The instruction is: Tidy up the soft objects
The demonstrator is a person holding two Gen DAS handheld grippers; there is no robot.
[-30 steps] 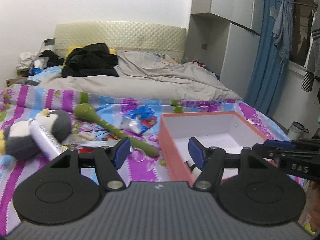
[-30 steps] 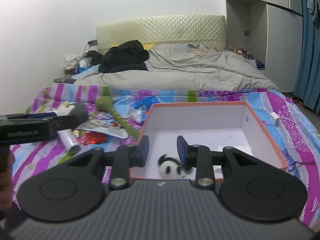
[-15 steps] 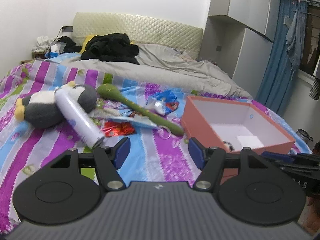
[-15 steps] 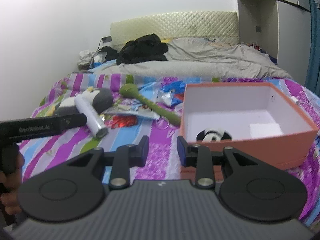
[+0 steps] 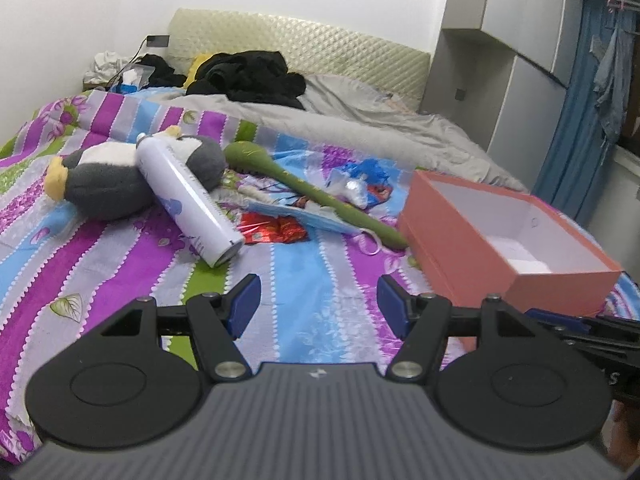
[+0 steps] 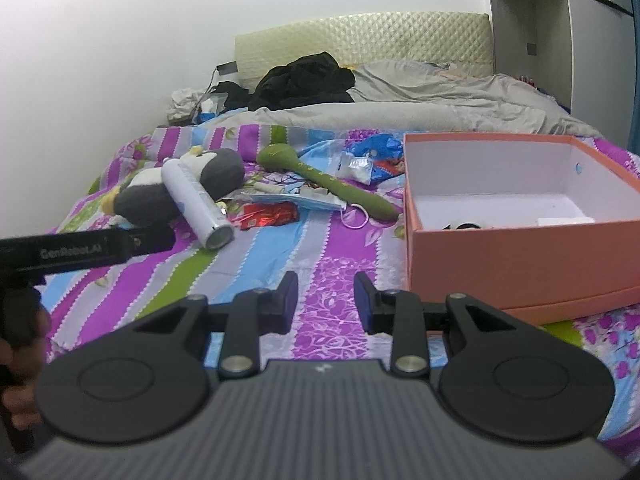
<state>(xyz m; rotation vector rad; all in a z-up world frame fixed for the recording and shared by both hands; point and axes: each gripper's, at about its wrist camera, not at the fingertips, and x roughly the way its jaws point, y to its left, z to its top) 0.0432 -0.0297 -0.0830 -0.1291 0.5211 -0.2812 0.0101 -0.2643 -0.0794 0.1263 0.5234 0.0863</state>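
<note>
Both grippers hang above the near part of a bed covered with a striped, flowered sheet. The left gripper has its jaws spread wide with nothing between them but the sheet beyond. The right gripper has its jaws parted more narrowly, and they too are empty. In the right wrist view the left gripper shows as a black bar at the left edge, with the person's hand wrapped round its handle. A grey and white penguin plush lies on its side toward the left edge of the bed, and a white spray can rests tilted across its front, touching it, with its open end pointing toward the near edge. Just beside the penguin's head starts a long green plush with a rounded head, running slantwise across the middle of the bed until its thin end comes near the orange box. Under and beside that green plush lie a light blue face mask and a crumpled red wrapper, while a blue and white packet sits beyond it. The orange box stands open toward the right edge of the bed; in the right wrist view a small black and white soft thing lies low in its near part, mostly hidden by the box wall, beside a white slip. At the far end a grey quilt is bunched up, with black clothes heaped against the padded headboard.
</note>
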